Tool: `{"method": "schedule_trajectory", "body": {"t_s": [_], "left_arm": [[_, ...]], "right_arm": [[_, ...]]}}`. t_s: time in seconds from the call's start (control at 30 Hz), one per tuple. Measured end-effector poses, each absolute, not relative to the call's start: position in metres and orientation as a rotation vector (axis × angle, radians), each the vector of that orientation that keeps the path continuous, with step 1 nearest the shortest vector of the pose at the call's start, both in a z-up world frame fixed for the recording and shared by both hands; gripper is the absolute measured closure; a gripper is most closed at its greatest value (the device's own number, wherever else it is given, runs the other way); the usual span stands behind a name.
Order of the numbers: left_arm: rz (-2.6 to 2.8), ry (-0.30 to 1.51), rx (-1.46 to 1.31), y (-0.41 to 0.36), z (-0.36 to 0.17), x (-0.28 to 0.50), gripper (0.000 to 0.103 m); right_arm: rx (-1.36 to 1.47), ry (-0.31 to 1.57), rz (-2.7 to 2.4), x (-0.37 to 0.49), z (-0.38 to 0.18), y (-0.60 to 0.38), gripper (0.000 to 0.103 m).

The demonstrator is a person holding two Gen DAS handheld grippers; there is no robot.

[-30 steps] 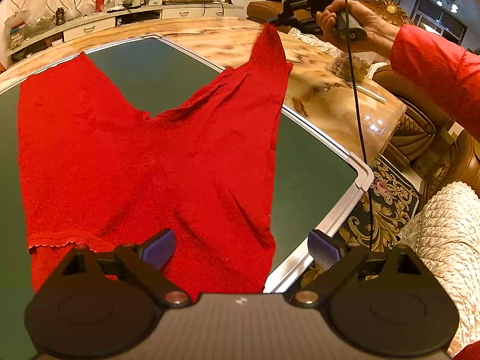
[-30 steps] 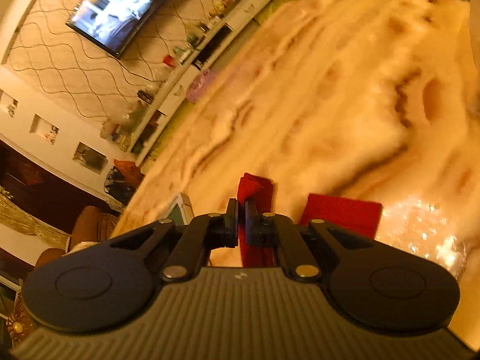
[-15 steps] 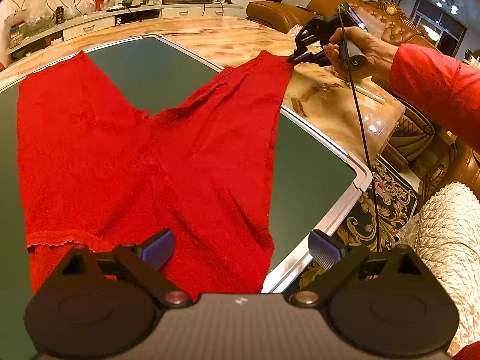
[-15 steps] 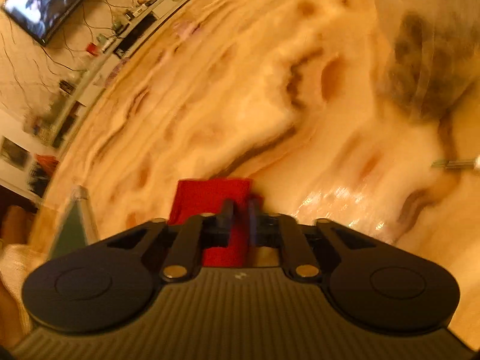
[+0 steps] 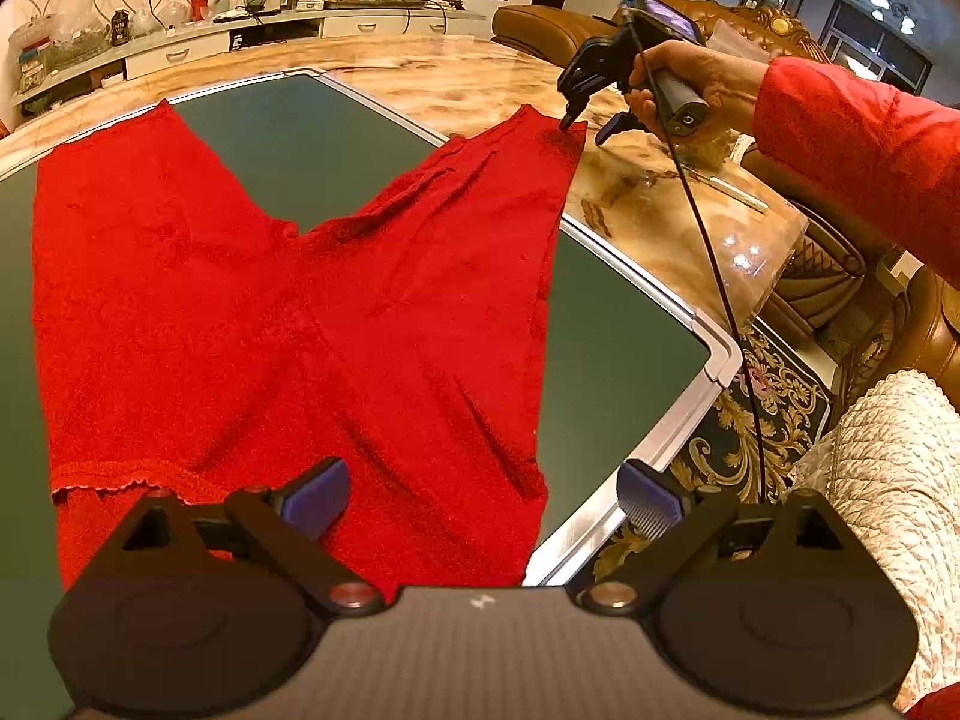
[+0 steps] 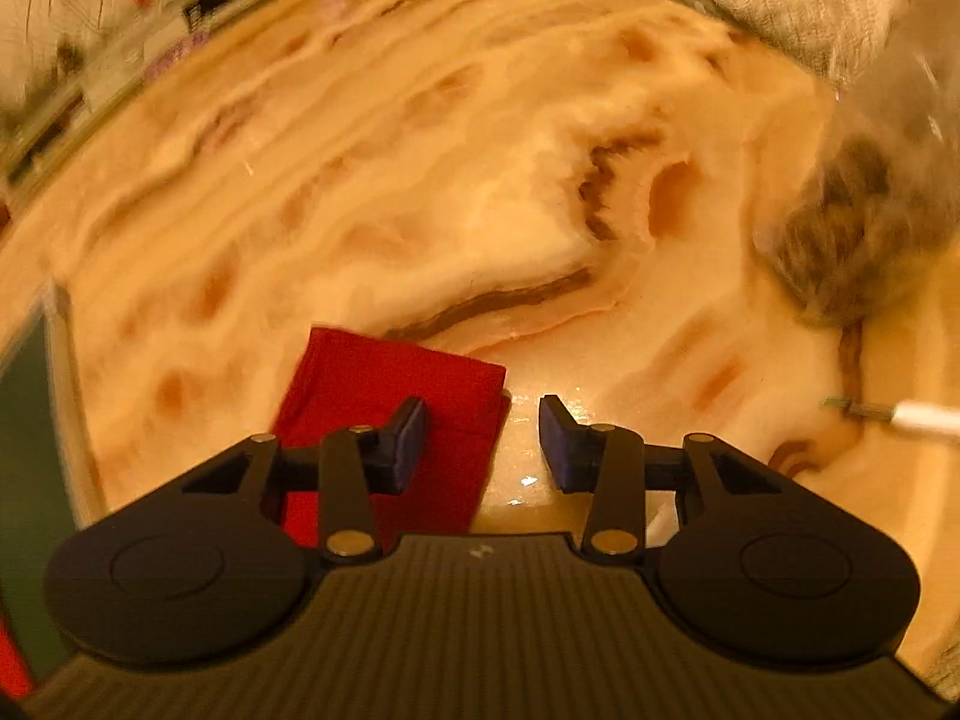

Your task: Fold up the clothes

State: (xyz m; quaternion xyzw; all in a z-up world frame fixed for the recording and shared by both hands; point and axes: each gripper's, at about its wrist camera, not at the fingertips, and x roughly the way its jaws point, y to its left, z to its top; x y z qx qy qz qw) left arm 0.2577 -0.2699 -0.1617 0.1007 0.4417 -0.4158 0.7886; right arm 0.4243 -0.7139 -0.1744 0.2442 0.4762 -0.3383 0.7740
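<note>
Now: red trousers spread flat on green mat, waistband at near edge, legs fanned toward far edge. Left leg entirely on mat, cuff near far left corner. Right leg crossing mat's right edge, cuff lying on marble table beyond the silver frame.

Left gripper poised over near edge of mat, above waistband. Jaws wide apart, nothing between pads. Left pad over red cloth, right pad over mat frame; contact with cloth not discernible.

Right gripper angled steeply down at right cuff, held by hand in red sleeve. Jaws parted and opening. Left finger over cuff corner, right finger over bare marble; cuff edge between them, pads not pressing on it. From left wrist view, left fingertip at or just above cuff's far corner; touching or not, cannot tell. Cuff lying flat on marble.

Black cable hanging from right gripper, down across table's right edge. White rod-like item on marble to right of gripper, well apart from cuff. Clear bag of brownish stuff near far right of table, blurred.
</note>
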Motion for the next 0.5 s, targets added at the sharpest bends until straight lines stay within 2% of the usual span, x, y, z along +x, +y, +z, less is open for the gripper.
{"method": "schedule_trajectory", "body": {"t_s": [0.03, 0.1, 0.27, 0.37, 0.5], "left_arm": [[-0.897, 0.950, 0.216, -0.270, -0.162, 0.258, 0.004], [-0.898, 0.948, 0.214, -0.269, -0.162, 0.257, 0.004], [-0.904, 0.949, 0.207, -0.266, -0.162, 0.257, 0.004], [-0.904, 0.951, 0.195, -0.264, -0.161, 0.258, 0.004], [-0.924, 0.940, 0.205, -0.266, -0.161, 0.256, 0.004]], "right_arm": [[0.516, 1.036, -0.729, 0.427, -0.174, -0.710, 0.075], [0.512, 1.043, -0.710, 0.432, -0.174, -0.706, 0.089], [0.583, 0.999, -0.696, 0.425, -0.174, -0.709, 0.090], [0.817, 0.854, -0.622, 0.395, -0.178, -0.726, 0.092], [0.987, 0.665, -0.460, 0.354, -0.169, -0.719, 0.092]]}}
